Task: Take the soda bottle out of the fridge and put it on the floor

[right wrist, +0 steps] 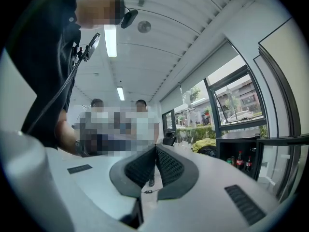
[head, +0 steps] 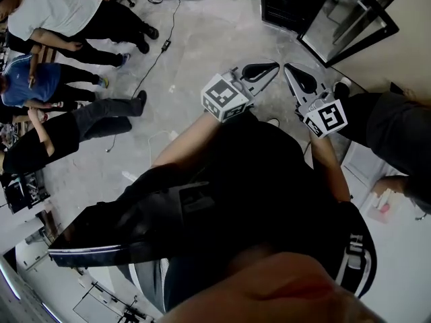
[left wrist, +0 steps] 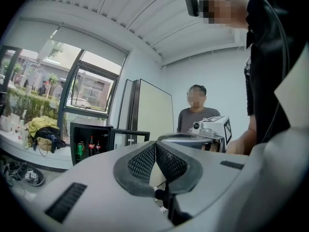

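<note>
A small black fridge [left wrist: 91,129] stands open under the window, its glass door [left wrist: 129,135] swung out. Inside it are dark soda bottles [left wrist: 91,145] with red labels and a green can [left wrist: 80,150]. The right gripper view shows the same fridge [right wrist: 241,141] and bottles [right wrist: 239,159] far off at the right. From above, the fridge [head: 289,5] is at the top right. My left gripper [head: 273,66] and right gripper [head: 289,70] are held up side by side, well short of the fridge. Both are shut with nothing in them. Left tips [left wrist: 155,143] and right tips [right wrist: 155,147] meet.
Several people [head: 60,19] stand on the grey floor at the left, and a black cable [head: 158,52] trails across it. A person in a grey shirt [left wrist: 195,117] stands beside the fridge. Clothes and bags [left wrist: 43,129] lie on the window ledge. A white surface [head: 404,247] is at the lower right.
</note>
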Demonstrator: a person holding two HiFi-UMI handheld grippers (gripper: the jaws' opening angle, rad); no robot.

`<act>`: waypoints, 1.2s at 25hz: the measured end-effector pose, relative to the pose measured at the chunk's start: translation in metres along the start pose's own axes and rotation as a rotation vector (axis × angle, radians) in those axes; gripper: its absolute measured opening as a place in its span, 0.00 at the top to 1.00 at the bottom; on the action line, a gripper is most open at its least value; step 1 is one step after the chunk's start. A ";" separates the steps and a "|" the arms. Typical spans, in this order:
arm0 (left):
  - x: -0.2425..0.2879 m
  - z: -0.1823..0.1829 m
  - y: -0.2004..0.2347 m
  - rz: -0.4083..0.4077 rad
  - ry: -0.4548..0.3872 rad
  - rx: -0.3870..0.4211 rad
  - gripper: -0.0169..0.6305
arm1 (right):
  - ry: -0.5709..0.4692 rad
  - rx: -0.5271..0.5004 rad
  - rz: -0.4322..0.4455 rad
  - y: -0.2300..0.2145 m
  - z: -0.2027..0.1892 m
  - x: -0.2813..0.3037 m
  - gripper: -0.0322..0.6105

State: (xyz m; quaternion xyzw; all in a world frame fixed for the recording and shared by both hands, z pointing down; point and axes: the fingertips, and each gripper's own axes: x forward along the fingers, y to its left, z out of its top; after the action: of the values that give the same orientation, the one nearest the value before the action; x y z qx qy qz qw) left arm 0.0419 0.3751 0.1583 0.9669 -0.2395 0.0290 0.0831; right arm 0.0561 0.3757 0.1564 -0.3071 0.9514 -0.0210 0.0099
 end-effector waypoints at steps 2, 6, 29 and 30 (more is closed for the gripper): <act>0.005 0.001 0.012 -0.004 -0.004 -0.002 0.97 | 0.007 -0.016 -0.004 -0.007 -0.002 0.008 0.93; 0.016 0.000 0.037 -0.028 -0.010 0.003 0.97 | 0.017 -0.027 -0.021 -0.024 -0.006 0.027 0.93; 0.048 0.023 0.254 -0.166 -0.006 0.006 0.97 | 0.061 -0.001 -0.191 -0.154 -0.013 0.191 0.93; 0.050 0.024 0.258 -0.169 -0.006 0.001 0.97 | 0.068 0.000 -0.192 -0.155 -0.015 0.194 0.93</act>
State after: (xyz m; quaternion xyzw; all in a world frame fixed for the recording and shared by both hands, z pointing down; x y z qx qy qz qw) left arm -0.0344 0.1236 0.1771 0.9838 -0.1575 0.0190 0.0839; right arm -0.0109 0.1367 0.1770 -0.3959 0.9174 -0.0320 -0.0243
